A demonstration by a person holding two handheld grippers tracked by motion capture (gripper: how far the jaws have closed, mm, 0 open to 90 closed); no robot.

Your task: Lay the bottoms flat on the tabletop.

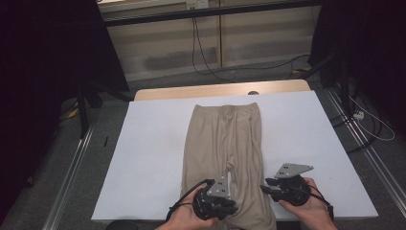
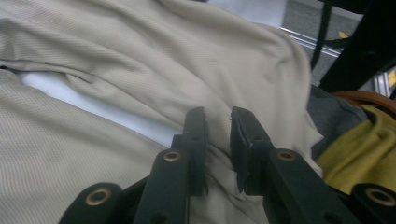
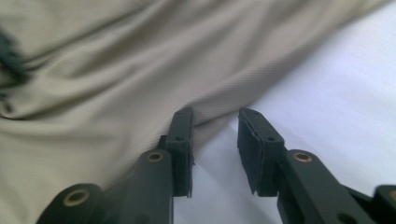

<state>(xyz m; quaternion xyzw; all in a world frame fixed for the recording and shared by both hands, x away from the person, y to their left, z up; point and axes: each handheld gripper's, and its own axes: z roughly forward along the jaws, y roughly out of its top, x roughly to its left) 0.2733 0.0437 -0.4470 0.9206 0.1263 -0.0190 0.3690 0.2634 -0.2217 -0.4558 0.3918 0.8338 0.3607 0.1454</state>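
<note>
Pants (image 1: pixel 225 139) are a plain beige/khaki with a fine ribbed texture, no print. Tabletop (image 1: pixel 297 129) is flat white with a light wood strip at the far edge. Both claws (image 1: pixel 229 207) (image 1: pixel 266 186) are matte black with little brass rivets.

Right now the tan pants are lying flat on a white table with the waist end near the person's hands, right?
Not quite. The pants do lie flat on the white table, but the leg ends are the part near the hands; the waist points to the far side. The high view shows it.
</note>
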